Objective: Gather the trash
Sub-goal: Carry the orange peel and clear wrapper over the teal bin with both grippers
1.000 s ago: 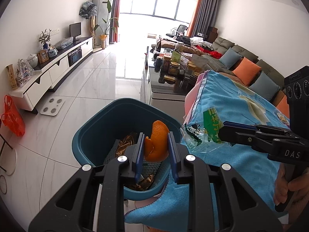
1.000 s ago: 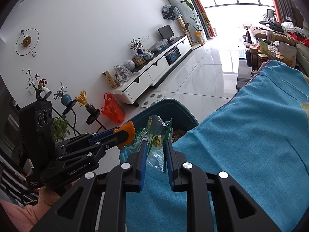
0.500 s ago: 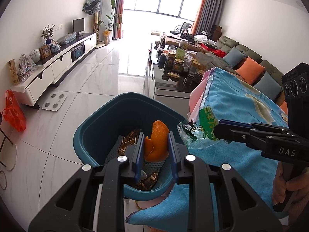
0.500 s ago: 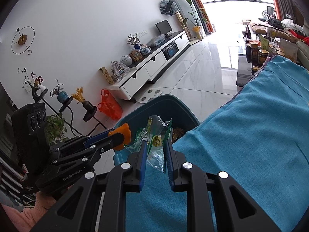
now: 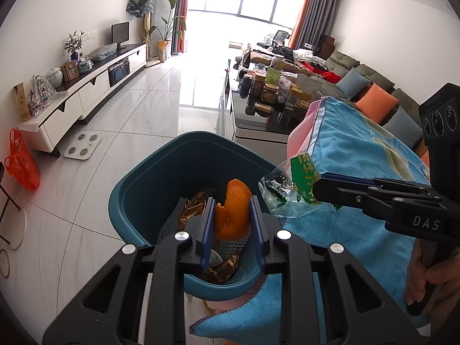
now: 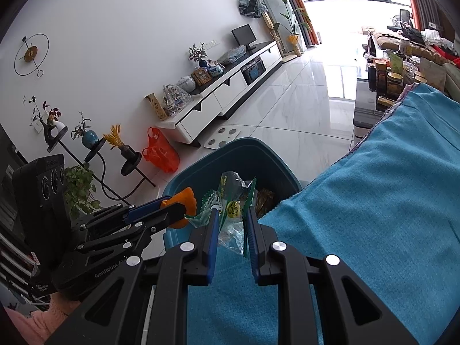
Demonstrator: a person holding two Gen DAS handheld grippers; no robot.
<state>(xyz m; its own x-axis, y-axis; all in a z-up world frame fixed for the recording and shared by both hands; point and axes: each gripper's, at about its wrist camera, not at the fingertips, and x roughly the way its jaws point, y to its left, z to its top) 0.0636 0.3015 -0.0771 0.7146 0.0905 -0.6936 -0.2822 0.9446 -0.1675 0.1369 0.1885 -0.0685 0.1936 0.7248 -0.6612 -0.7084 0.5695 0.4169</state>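
My left hand-held gripper (image 5: 231,224) held orange peel (image 5: 234,210) over the bin (image 5: 149,184); the right hand-held gripper (image 6: 231,224) clamped a wrapper (image 6: 233,210); neither dropped yet.

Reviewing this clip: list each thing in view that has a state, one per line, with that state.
Left tool: shut on the orange peel, held above the bin.
Right tool: shut on the plastic wrapper, at the bin's near rim.
Teal bin: open, upright, already holding brown wrappers.
Blue towel: spread flat, one corner hanging beside the bin.
Monitor: screen dark.
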